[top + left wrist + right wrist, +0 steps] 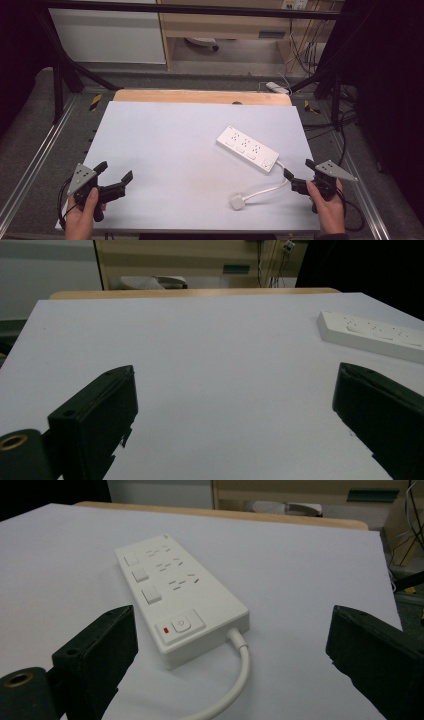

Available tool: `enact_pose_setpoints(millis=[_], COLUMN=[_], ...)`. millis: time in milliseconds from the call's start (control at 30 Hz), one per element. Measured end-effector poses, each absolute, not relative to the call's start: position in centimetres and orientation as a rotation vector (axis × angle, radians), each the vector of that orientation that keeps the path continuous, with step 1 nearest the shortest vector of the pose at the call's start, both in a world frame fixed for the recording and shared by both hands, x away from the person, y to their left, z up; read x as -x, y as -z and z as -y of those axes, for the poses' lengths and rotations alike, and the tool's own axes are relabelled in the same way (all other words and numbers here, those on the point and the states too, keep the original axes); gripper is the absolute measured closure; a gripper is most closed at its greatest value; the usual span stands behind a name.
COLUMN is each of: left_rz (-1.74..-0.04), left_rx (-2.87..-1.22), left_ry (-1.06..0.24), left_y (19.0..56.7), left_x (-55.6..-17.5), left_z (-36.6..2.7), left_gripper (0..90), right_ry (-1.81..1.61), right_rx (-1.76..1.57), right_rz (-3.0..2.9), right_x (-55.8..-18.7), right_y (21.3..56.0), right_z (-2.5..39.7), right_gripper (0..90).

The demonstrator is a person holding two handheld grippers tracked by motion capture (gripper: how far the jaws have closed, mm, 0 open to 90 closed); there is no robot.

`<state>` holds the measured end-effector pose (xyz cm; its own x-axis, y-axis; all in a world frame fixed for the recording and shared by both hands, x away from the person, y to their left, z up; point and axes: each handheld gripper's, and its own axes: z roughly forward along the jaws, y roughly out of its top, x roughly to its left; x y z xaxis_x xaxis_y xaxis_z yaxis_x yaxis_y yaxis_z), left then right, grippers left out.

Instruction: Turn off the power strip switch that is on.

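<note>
A white, flat rectangular plastic power strip (247, 148) lies face up on the pale grey tabletop (165, 150), right of centre in the high view. Its long axis runs on a diagonal, from about ten o'clock at the far end to about four o'clock at the near end. The near end carries the round power button and a small red mark, seen clearly in the right gripper view (177, 600), with three switches and three socket groups in rows beyond it. From that near end a white round cord (264, 190) leaves toward four o'clock, then curves back toward eight o'clock and ends in a white squarish plug (238, 201) lying flat on the table near the front edge.

The right gripper (300, 172), held in the person's right hand (327, 205), sits at about four o'clock from the strip, just beside the cord's bend; its jaws are spread wide and hold nothing, pointing at the strip's button end. The left gripper (116, 172), in the left hand (80, 215), is well apart at about eight o'clock, near the front left corner, jaws likewise spread and empty.
</note>
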<state>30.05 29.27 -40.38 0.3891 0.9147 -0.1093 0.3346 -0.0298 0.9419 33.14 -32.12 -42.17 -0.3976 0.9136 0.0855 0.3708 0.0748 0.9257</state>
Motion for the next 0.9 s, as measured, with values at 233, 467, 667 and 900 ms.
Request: enact_pose_setpoints(millis=[233,467,667,900], left_rz=[-1.136,-1.131,-1.129,-1.131], left_rx=[-1.585,-1.592,-1.602,-1.597], left_ry=[-0.686,-0.679,-0.678,-0.675], left_y=[40.4,40.4,40.5,40.5], left_x=[-30.0,-30.1,-30.1,-30.1], left_z=[-29.3,-29.2,-29.0,-29.1], left_gripper=[4.6,4.6,4.6,4.6], right_ry=[-1.343,-1.382,-1.386,-1.382], right_rx=[-1.217,-1.199,-1.212,-1.201], right_rz=[-1.749,-1.746,-1.748,-1.752], right_x=[-32.8,-32.7,-32.9,-32.8], right_y=[41.6,41.2,40.5,39.9], right_z=[32.2,32.0,31.6,31.0], right_gripper=[6.6,4.4,3.1,2.1])
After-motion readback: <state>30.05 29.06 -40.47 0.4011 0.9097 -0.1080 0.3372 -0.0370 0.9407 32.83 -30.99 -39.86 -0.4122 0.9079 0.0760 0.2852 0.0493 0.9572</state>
